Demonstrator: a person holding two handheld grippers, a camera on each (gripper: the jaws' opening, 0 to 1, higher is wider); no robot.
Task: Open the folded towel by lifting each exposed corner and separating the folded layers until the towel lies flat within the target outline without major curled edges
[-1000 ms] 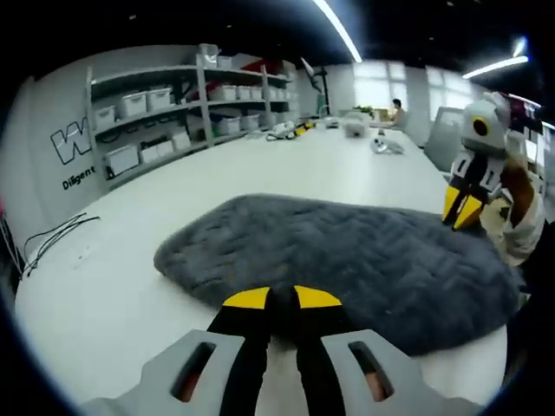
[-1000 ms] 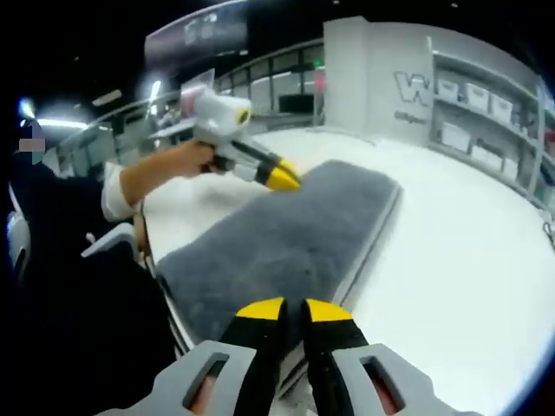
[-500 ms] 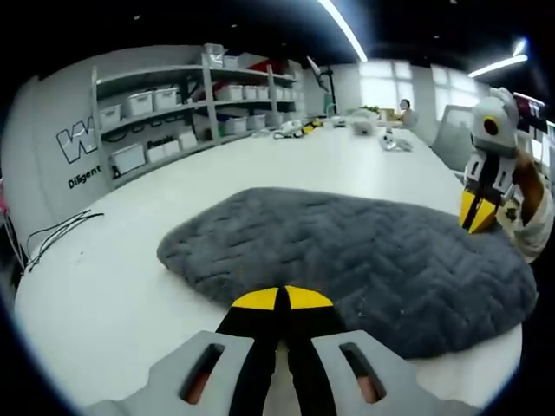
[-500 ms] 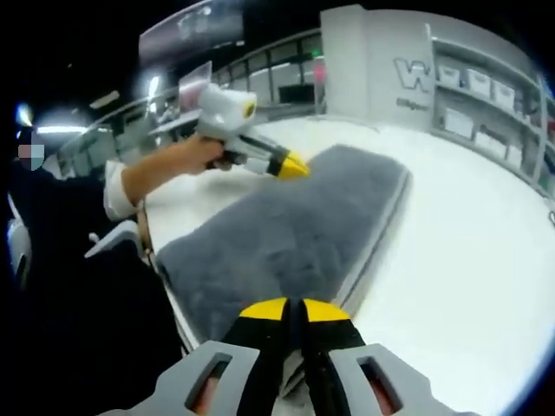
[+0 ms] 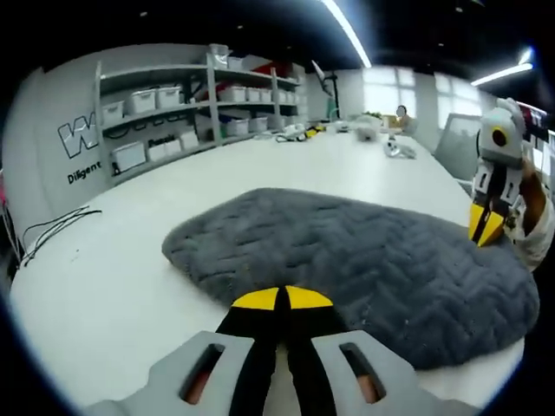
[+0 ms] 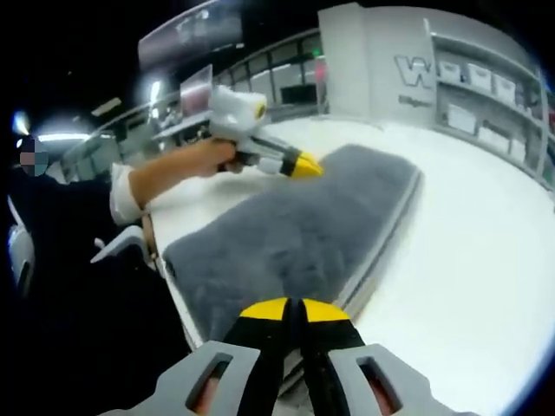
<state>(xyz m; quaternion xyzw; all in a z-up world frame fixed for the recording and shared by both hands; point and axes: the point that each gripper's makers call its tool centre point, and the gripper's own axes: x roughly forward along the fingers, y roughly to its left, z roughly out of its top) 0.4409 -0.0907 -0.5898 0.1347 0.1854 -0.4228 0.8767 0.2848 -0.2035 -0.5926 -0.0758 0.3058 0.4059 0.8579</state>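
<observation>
Two grippers are at the towel's near edge, and as far as I can judge the unfolding has barely begun. From my left gripper (image 5: pixel 277 299) I look across the grey towel (image 5: pixel 364 260), which lies on the white table (image 5: pixel 113 277) as one thick pad, with the near edge right at my yellow tips. Those tips are pressed together; whether they pinch a corner of cloth I cannot tell, since the edge is hidden beneath them. My right gripper (image 5: pixel 487 227) comes in at the far right of this view, its tip down at the towel's edge.

From the right gripper view, my own tips (image 6: pixel 295 310) are likewise closed at the near end of the towel (image 6: pixel 295 225), and I cannot say if cloth is caught. The pile is plush, with a herringbone quilt pattern. Along its right side I see stacked layers, so the fold is still in. I see no target outline on the table. All the spreading and flattening remains.
</observation>
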